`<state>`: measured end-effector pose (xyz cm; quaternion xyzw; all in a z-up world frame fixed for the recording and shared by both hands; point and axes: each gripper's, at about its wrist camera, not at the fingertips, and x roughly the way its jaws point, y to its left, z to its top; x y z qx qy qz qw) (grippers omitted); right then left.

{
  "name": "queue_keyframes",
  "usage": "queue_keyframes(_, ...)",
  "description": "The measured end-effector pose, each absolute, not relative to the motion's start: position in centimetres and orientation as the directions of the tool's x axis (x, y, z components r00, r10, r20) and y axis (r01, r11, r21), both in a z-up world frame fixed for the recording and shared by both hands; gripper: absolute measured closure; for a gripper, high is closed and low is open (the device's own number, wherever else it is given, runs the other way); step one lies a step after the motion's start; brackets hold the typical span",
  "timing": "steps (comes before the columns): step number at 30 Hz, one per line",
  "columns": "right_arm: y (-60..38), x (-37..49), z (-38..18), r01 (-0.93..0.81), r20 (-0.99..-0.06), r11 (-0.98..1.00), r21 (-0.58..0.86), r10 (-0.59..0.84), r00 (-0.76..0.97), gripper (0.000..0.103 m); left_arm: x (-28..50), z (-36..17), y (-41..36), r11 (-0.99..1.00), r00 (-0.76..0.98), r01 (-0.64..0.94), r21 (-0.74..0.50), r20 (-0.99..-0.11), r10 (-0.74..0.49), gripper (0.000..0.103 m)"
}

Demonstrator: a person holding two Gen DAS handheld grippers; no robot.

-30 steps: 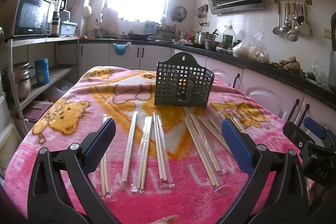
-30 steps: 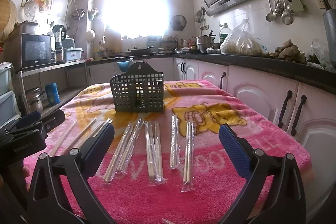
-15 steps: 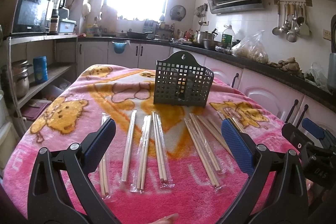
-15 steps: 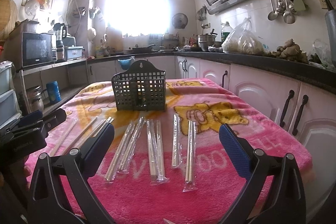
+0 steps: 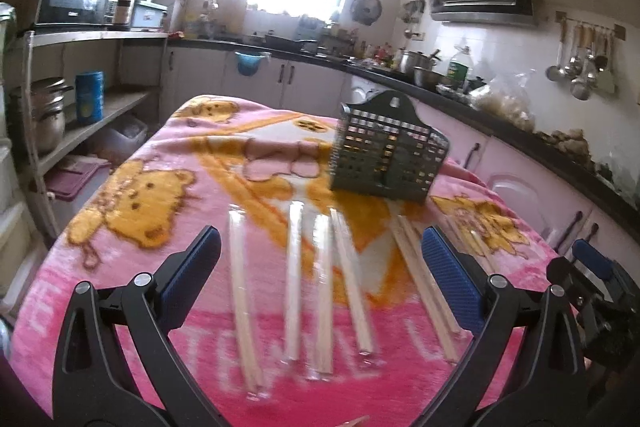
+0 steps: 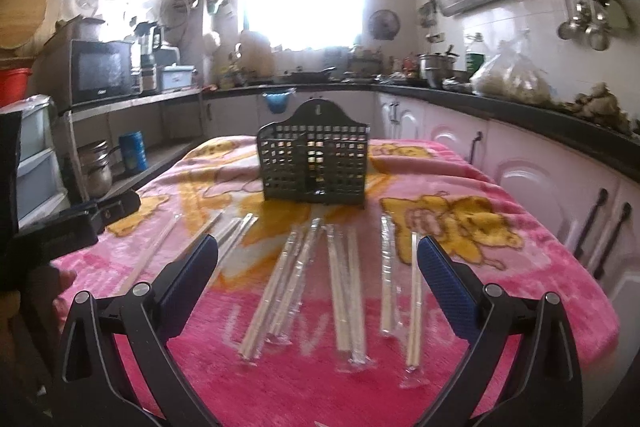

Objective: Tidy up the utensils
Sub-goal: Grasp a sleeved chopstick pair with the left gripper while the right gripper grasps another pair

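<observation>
Now both spread, empty: left hand-held gripper (image 5: pixel 320 259), right hand-held gripper (image 6: pixel 318 259). Wrapped chopsticks (image 6: pixel 346 287) flat on pink blanket (image 6: pixel 500 287); dark basket (image 6: pixel 316 167) upright beyond.

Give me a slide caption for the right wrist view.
Open right gripper above wrapped chopsticks before a dark utensil basket.

Both views are taken low over the near end of the table (image 5: pixel 120 267), looking forward between blue-padded fingers (image 5: pixel 192 267) toward the window. The left wrist view is tilted and blurred, and the utensil basket (image 5: pixel 384 155) is seen from its left, right of centre. In the right wrist view the utensil basket (image 6: pixel 316 163) is faced squarely. The wrapped chopsticks (image 6: pixel 344 291), pink blanket (image 6: pixel 520 267) and kitchen counter are shared; each camera catches the other gripper at its edge.
</observation>
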<state>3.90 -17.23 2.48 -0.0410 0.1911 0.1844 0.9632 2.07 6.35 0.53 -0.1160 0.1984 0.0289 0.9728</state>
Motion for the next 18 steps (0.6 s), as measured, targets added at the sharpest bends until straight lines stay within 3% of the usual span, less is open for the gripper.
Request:
queue_keyframes(11,-13.8,8.2,2.2,-0.449,-0.489,0.894,-0.003,0.390,0.780,0.008,4.1,1.0,9.9,0.975,0.895,-0.140,-0.172,-0.443,0.050,0.011)
queue_keyframes(13,-13.0,9.3,1.9,-0.457,-0.517,0.889,-0.021,0.382,0.766,0.020,4.8,1.0,10.5,0.975,0.890,-0.145,-0.166,-0.454,0.055,0.011)
queue_keyframes(18,-11.4,12.1,0.7,-0.483,-0.600,0.875,-0.011,0.381,0.704,0.035,6.8,0.8,11.3,0.977,0.858,-0.155,-0.146,-0.511,0.060,0.011)
